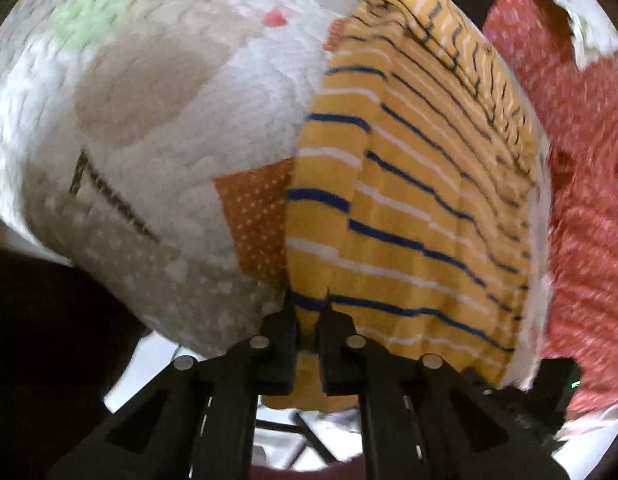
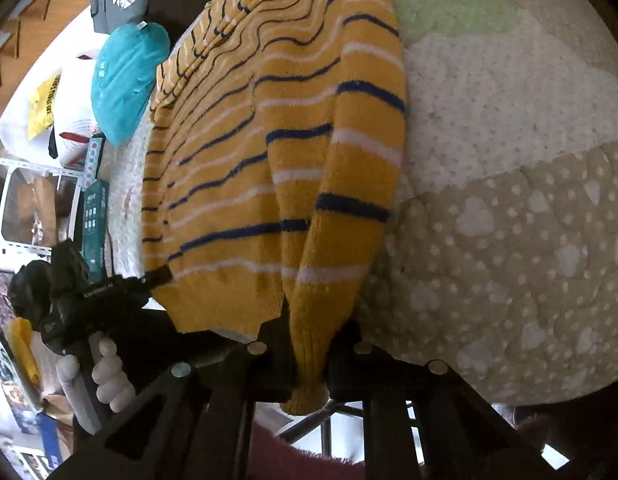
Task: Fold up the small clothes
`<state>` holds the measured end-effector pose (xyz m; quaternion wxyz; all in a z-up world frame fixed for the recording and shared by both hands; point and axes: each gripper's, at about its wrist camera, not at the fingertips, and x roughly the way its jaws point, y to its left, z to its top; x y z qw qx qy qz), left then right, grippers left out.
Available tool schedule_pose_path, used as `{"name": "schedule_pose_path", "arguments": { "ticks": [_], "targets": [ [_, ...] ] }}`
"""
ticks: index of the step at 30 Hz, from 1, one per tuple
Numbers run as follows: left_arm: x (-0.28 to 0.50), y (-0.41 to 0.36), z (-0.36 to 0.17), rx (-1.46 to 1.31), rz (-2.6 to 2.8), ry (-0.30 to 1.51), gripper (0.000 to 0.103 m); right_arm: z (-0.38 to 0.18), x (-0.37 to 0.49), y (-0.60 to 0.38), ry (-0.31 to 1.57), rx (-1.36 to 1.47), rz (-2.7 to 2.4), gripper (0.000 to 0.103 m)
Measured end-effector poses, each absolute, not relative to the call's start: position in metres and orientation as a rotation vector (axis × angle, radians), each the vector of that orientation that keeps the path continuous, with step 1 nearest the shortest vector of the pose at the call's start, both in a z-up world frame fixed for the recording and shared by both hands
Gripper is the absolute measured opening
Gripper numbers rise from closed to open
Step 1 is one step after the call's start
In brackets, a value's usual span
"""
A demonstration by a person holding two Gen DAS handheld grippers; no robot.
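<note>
A yellow sweater (image 1: pixel 409 200) with blue and white stripes lies on a quilted mat (image 1: pixel 169 100). My left gripper (image 1: pixel 309 312) is shut on the sweater's near bottom edge, with yellow knit pinched between its fingers. In the right wrist view the sweater (image 2: pixel 249 140) lies with one sleeve (image 2: pixel 341 220) folded along its right side. My right gripper (image 2: pixel 309 344) is shut on that sleeve's cuff, which bulges out below the pads. The left gripper (image 2: pixel 161 276) shows at the sweater's lower left corner, held by a gloved hand (image 2: pixel 105 368).
The mat (image 2: pixel 509 240) stretches out to the right, beige with white hearts. A red dotted cloth (image 1: pixel 581 200) lies beyond the sweater's far side. A teal cushion (image 2: pixel 125 80) and a green box (image 2: pixel 95 216) sit at the mat's left edge. Shelving stands further left.
</note>
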<state>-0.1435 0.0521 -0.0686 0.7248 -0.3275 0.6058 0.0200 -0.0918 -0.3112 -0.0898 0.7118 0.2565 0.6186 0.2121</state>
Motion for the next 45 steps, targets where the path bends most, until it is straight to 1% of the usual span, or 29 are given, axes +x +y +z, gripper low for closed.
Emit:
{"name": "schedule_pose_path", "arguments": {
  "ticks": [5, 9, 13, 17, 22, 28, 34, 40, 45],
  "targets": [
    [-0.150, 0.057, -0.041, -0.702, 0.040, 1.313, 0.008, -0.071, -0.095, -0.313, 1.382, 0.524, 0.524, 0.010],
    [-0.149, 0.043, -0.023, -0.660, 0.017, 1.313, 0.008, -0.053, -0.111, -0.323, 1.399, 0.452, 0.584, 0.009],
    [-0.166, 0.030, -0.027, -0.656, -0.009, 1.363, 0.008, -0.052, -0.141, -0.329, 1.457, 0.394, 0.594, 0.009],
    [-0.196, 0.028, -0.032, -0.660, -0.017, 1.396, 0.008, -0.057, -0.170, -0.337, 1.518, 0.419, 0.622, 0.009],
    [-0.193, 0.049, -0.019, -0.757, -0.029, 1.336, 0.007, -0.043, -0.173, -0.343, 1.445, 0.465, 0.642, 0.009],
    [-0.143, 0.053, 0.013, -0.801, -0.057, 1.244, 0.008, -0.008, -0.130, -0.321, 1.308, 0.433, 0.671, 0.009],
    [-0.076, 0.061, 0.033, -0.801, -0.035, 1.188, 0.008, 0.022, -0.064, -0.299, 1.188, 0.428, 0.636, 0.010],
    [-0.005, 0.070, 0.035, -0.862, -0.010, 1.177, 0.008, 0.041, 0.011, -0.289, 1.118, 0.411, 0.587, 0.010],
    [0.055, 0.071, 0.027, -0.861, 0.010, 1.196, 0.008, 0.035, 0.079, -0.284, 1.101, 0.446, 0.512, 0.010]
  ]
}}
